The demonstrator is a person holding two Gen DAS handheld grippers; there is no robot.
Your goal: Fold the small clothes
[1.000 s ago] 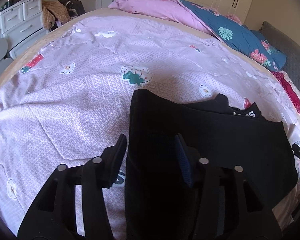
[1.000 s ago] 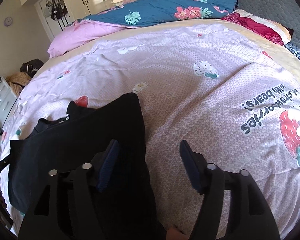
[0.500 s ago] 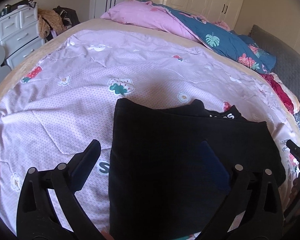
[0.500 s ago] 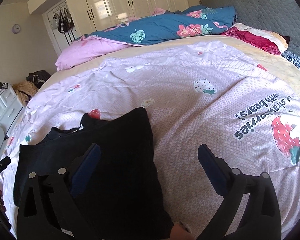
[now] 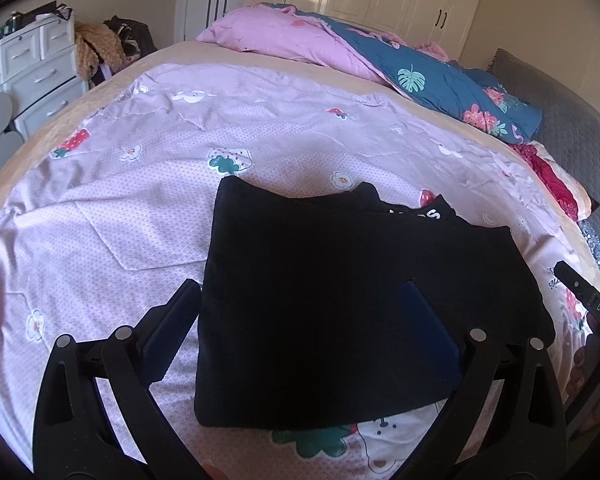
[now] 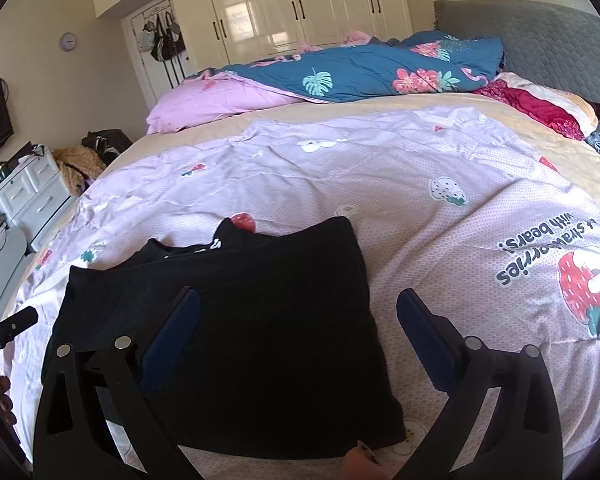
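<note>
One folded black cloth garment on the bed, both hand-held grippers released.

Left wrist view: the left hand-held gripper (image 5: 300, 320) stands spread wide, grasping nothing; the one folded black cloth garment (image 5: 340, 288) lies on the pink strawberry-print quilt (image 5: 120, 200) directly ahead, under and between its two fingers, its left edge just inside the left finger.
Right wrist view: the right hand-held gripper (image 6: 298, 320) is likewise wide and empty; the same garment (image 6: 240, 320) lies ahead and left, its right edge between the two fingers, bare quilt (image 6: 440, 240) before the right finger.
</note>
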